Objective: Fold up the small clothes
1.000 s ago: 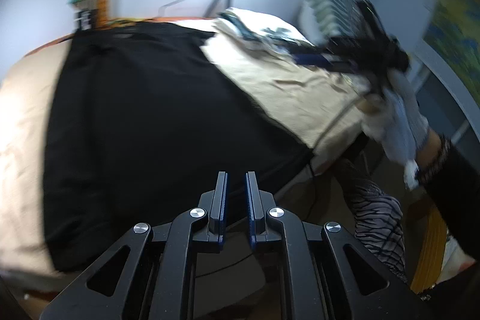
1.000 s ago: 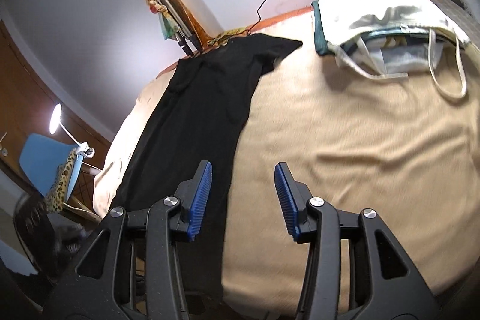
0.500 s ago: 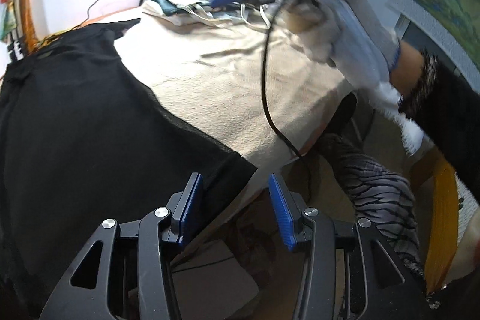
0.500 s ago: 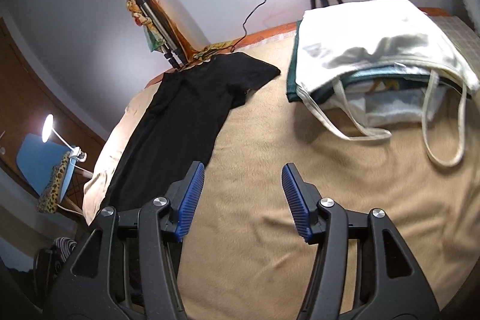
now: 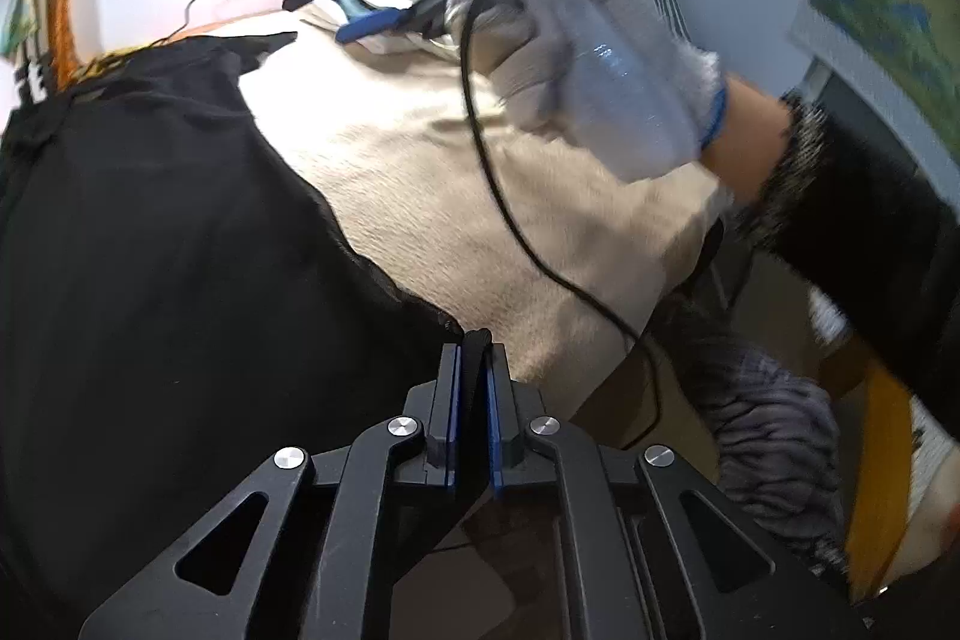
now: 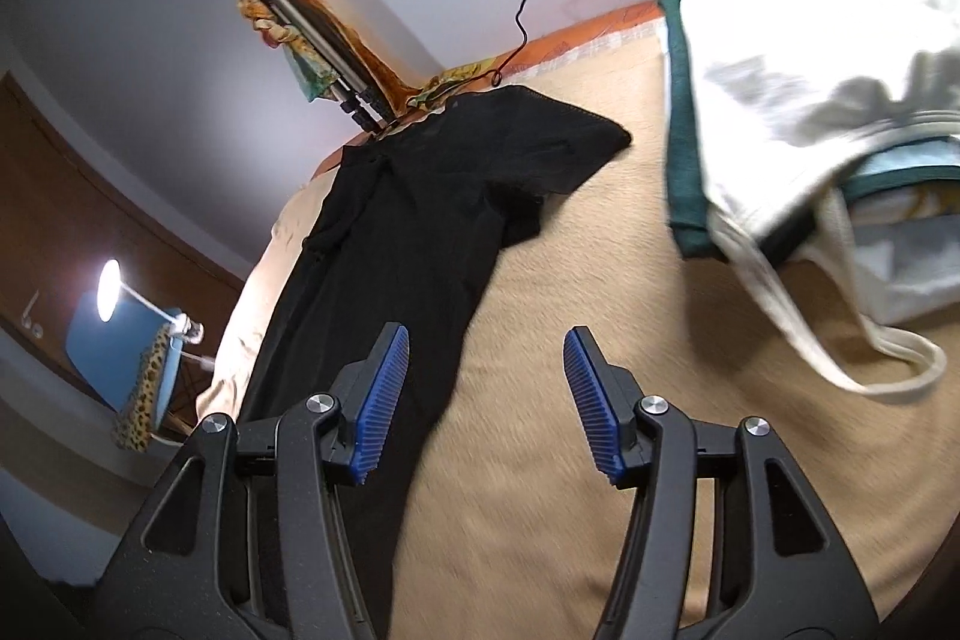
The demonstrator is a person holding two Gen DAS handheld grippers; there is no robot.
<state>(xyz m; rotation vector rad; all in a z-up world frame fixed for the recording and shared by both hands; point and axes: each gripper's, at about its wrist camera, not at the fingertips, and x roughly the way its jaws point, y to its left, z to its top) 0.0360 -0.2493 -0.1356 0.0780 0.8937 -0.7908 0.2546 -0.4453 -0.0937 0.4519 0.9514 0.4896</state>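
- A black T-shirt (image 5: pixel 168 244) lies spread flat along the left side of a tan blanket (image 5: pixel 480 220) covering the bed, its collar toward the far wall and its hem at the near edge.
- At that near edge, the left gripper (image 5: pixel 474 340) is clenched on the shirt's bottom right corner, dark cloth pinched between its blue pads.
- To do this step well, the pinch should likely sit right on the hem corner and take both layers of cloth, so the side lifts as one sheet when carried across.
- Further right, a gloved right hand (image 5: pixel 600 70) holds the right gripper (image 6: pixel 486 394) above the blanket, well apart from the shirt, with a black cable (image 5: pixel 516 232) trailing down over the bed's edge.
- Seen from its own camera, the right gripper is released, jaws wide, aimed at bare blanket just beside the shirt's right side.
- A sound next move, judging by this layout, is a grasp at the sleeve (image 6: pixel 570 148) or shoulder, matching the left's hold so the fold line runs straight.
- At far right, a cream tote bag (image 6: pixel 810 70) rests on folded clothing, well clear of the shirt.
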